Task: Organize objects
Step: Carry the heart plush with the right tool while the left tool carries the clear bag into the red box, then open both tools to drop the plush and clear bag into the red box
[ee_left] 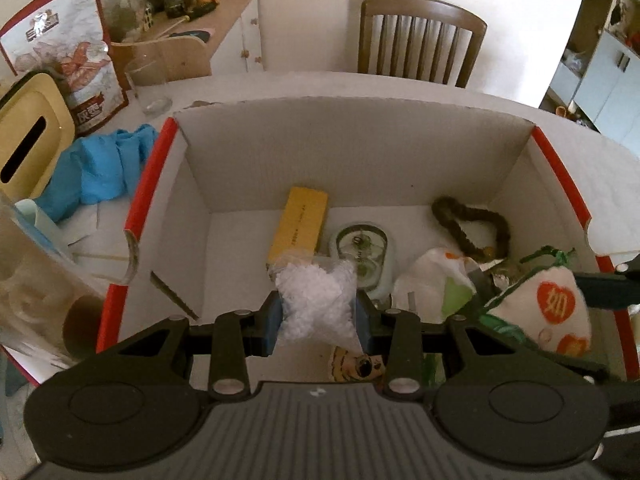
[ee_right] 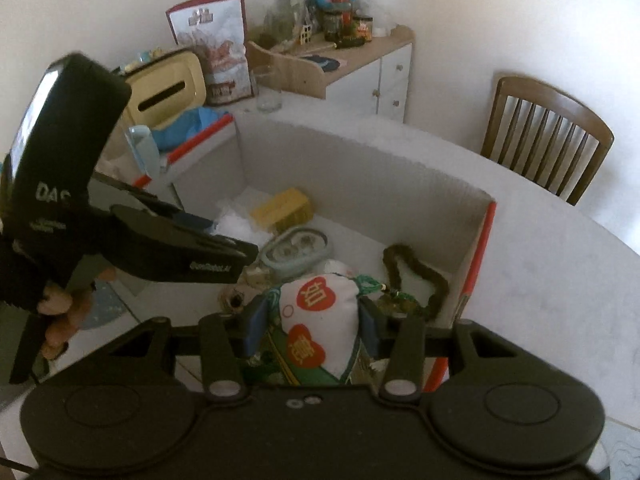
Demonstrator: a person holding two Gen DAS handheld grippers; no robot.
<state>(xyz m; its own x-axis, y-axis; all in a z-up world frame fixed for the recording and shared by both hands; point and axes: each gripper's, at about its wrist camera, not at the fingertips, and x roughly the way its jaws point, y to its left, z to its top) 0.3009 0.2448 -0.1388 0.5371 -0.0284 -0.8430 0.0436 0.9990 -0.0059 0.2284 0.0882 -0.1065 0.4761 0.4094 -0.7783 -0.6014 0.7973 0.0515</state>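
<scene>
Left tongs (ee_left: 318, 312) w/ crystal bag (ee_left: 316, 300), over box (ee_left: 360, 160)

Readable stuff: the white pouch (ee_right: 320, 320) is showing "如" and "意" in its orange hearts. The left tool (ee_right: 132, 240) is showing "DAS" on its handle; smaller print there is too blurry. The snack bag (ee_left: 80, 60) is showing "灰枣".

Clear crystal bag (ee_left: 316, 300), pouch (ee_right: 320, 320) over box (ee_left: 360, 152)
</scene>
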